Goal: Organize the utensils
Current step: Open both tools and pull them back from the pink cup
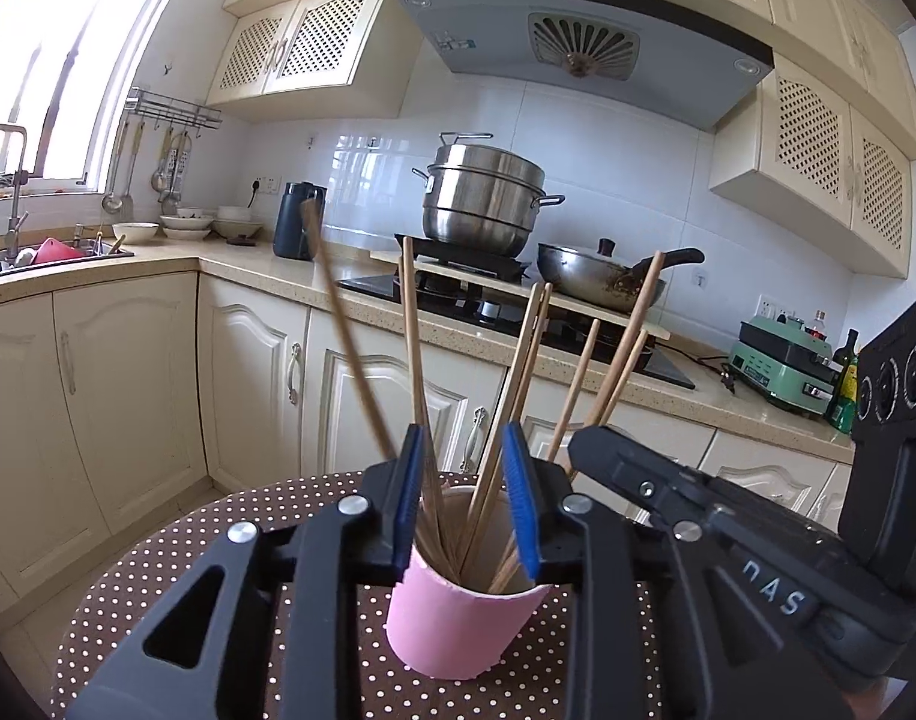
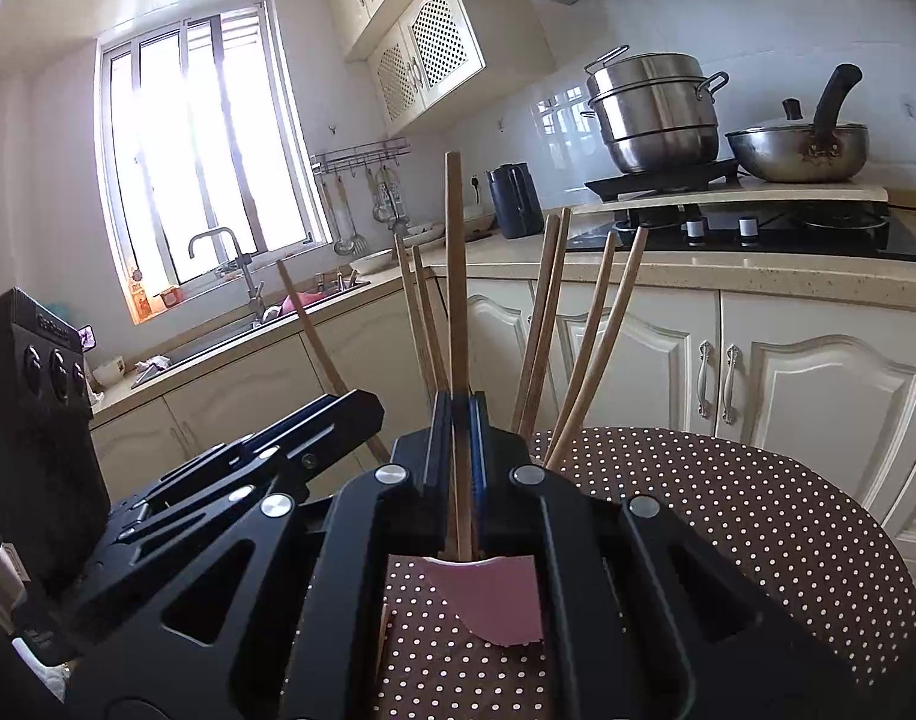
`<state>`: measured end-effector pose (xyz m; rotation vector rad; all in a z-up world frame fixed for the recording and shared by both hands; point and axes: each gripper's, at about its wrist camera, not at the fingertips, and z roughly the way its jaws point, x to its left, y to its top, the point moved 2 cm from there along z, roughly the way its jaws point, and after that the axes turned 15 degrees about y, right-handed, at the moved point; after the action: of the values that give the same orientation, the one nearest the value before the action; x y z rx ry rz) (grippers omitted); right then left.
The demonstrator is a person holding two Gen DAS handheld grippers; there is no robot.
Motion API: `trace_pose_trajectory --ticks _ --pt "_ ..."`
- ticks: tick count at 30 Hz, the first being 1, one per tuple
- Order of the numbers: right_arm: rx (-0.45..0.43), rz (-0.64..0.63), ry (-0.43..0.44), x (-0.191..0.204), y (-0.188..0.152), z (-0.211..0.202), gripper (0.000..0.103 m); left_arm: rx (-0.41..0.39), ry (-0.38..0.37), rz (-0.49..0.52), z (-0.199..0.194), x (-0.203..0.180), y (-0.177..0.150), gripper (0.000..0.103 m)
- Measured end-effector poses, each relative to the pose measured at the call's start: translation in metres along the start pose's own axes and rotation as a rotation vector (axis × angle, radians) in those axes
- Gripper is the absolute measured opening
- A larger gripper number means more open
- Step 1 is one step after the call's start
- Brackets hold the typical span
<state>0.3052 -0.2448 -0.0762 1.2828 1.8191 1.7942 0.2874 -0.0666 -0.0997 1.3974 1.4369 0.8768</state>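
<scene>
A pink cup [image 1: 458, 618] stands on a brown polka-dot table [image 1: 158, 588] and holds several wooden chopsticks [image 1: 521, 372] that fan outward. My left gripper [image 1: 465, 480] hovers right over the cup's mouth, jaws open, blue pads on either side of some chopsticks without pressing them. One chopstick [image 1: 344, 336] leans far left and looks blurred. My right gripper [image 2: 458, 414] is shut on a single upright chopstick [image 2: 455, 276] whose lower end reaches into the pink cup [image 2: 494, 600]. The two grippers sit side by side above the cup.
Kitchen counter runs behind the table with a stove [image 1: 458, 294], steamer pot [image 1: 482, 204], wok [image 1: 602, 282], dark kettle [image 1: 296, 222] and sink [image 1: 50, 252]. Cabinet doors stand close beyond the table's far edge. A green appliance [image 1: 782, 360] sits at the right.
</scene>
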Motion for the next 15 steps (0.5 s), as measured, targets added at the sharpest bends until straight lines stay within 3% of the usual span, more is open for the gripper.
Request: trace_pose_trajectory --ticks 6,12,15 --pt "0.005 0.033 -0.013 -0.001 -0.005 -0.002 0.007 -0.005 0.036 0.006 -0.016 0.008 0.003 0.04" --pt "-0.005 0.067 -0.036 0.001 -0.005 -0.008 0.008 0.016 0.126 0.002 -0.032 0.02 0.003 0.041" --pt "-0.017 0.062 -0.055 0.006 -0.003 -0.013 0.019 0.041 0.169 -0.004 -0.04 0.027 0.001 0.043"
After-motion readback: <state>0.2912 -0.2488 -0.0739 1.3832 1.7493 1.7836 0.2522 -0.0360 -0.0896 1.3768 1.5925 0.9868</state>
